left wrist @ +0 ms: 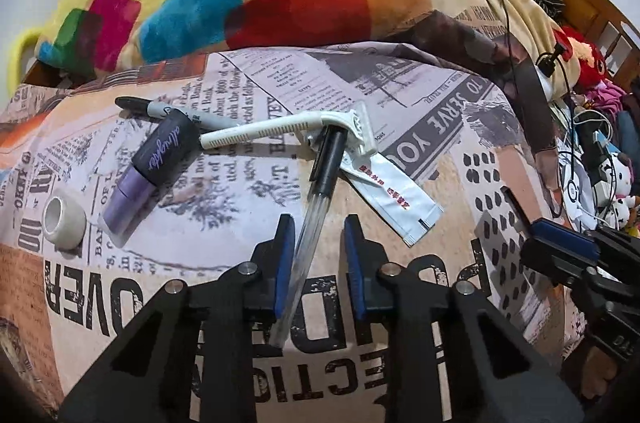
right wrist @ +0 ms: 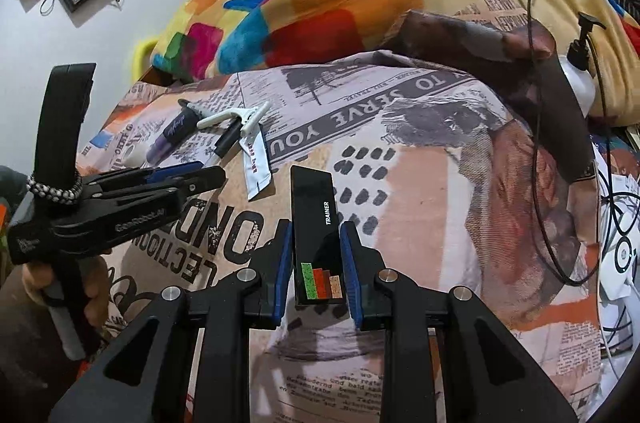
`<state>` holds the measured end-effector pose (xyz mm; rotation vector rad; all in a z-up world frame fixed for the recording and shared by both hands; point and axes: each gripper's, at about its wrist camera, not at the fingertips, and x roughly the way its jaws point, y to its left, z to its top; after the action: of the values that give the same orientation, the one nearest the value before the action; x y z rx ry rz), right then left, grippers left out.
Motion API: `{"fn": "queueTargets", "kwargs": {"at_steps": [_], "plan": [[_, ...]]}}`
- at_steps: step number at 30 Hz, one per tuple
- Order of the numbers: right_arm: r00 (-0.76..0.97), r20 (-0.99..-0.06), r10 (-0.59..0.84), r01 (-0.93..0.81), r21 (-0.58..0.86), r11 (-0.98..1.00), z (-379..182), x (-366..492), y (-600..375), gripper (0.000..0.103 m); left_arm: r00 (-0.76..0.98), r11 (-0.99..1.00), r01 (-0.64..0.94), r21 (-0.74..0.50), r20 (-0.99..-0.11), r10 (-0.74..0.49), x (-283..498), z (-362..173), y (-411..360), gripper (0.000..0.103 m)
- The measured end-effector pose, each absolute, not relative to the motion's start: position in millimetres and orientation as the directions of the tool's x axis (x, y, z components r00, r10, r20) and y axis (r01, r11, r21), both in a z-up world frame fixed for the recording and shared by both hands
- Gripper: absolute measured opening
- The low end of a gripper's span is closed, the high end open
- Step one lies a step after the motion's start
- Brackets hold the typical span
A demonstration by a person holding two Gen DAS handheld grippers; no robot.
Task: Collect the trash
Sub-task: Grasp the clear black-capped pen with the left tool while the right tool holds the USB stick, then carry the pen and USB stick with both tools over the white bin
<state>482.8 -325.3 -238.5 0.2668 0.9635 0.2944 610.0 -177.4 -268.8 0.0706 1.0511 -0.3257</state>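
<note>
- The clear pen [left wrist: 310, 219] with a black cap lies on the newspaper-print bedspread [left wrist: 420, 223], its barrel running between the pads of the left gripper [left wrist: 316, 243]; the cap end points toward 12 o'clock and rests against the white razor [left wrist: 288, 129].
- The left gripper's pads stand narrow but with a visible gap on the 3 o'clock side of the barrel, so I judge the pen framed, not yet firmly pinched.
- The black box [right wrist: 316, 223] marked "TRAINER" sits between the right gripper's [right wrist: 316, 251] pads, which look pressed to its two long sides: a narrow grip on the box.
- Around the pen: a white sachet [left wrist: 394, 199] at 2 o'clock, a purple tube [left wrist: 148, 171] and grey marker [left wrist: 172, 111] at 10 o'clock, a tape roll [left wrist: 62, 223] at 9 o'clock.
- Step in hand, as I judge it: picking up trash, one item per gripper.
- Next move calls for finishing the pinch on the pen, then lifting both without dragging the razor; no bin is in view.
</note>
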Motion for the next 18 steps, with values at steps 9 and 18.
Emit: {"fn": "queueTargets", "kwargs": {"at_steps": [9,18], "plan": [[0.551,-0.743,0.381,-0.143,0.365,0.92,-219,472,-316,0.022,0.39,0.952,0.268,-0.146,-0.887,-0.245,586,-262,-172,0.007],[0.586,-0.712,0.387,-0.178,0.353,0.919,-177,448,-305,0.022,0.478,0.965,0.21,-0.159,-0.844,-0.243,538,-208,-145,0.007]]}}
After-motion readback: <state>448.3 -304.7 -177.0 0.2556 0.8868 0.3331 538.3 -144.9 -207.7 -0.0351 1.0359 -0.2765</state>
